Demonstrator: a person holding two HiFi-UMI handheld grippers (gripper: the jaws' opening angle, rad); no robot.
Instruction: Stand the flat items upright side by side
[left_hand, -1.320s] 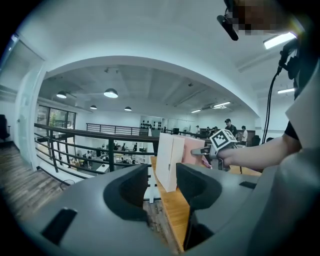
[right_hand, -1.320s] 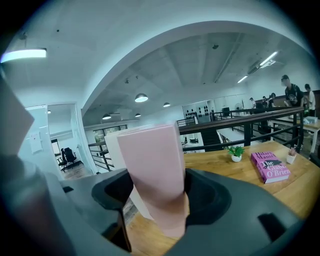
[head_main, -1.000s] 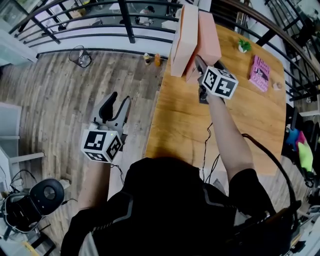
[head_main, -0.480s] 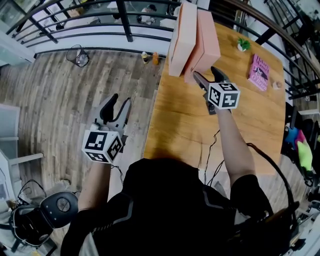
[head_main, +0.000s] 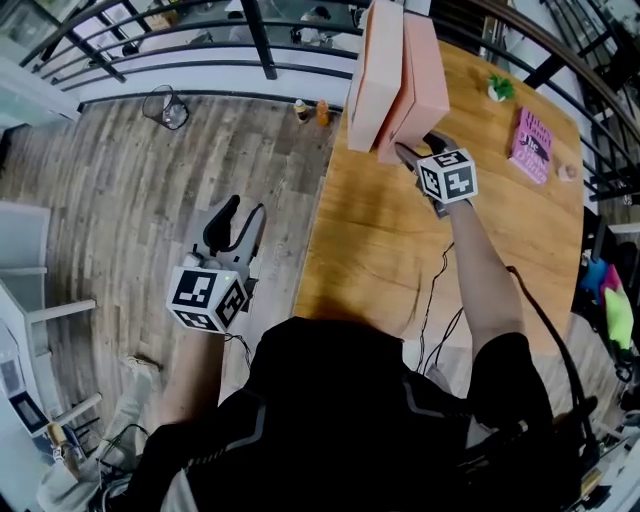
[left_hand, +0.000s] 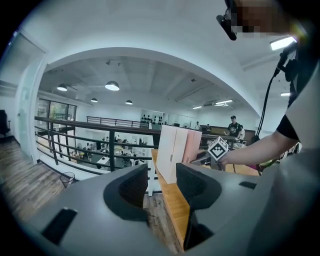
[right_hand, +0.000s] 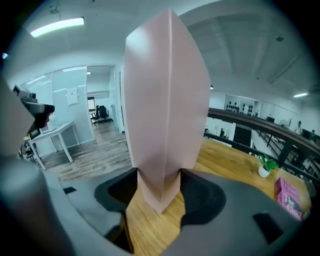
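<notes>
Two pink boxes (head_main: 375, 80) upright side by side on surface (head_main: 380, 250) | right tongs (head_main: 412, 150) just closing, clamped on darker box (head_main: 425, 70) near edge | left tongs (head_main: 235, 215) released, empty

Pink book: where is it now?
The pink book lies flat at the head view's right, on the table, near the small plant.

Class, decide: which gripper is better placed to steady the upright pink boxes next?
Right. The right gripper has just been closing around a pink box; the left gripper hangs empty beside the table.
</notes>
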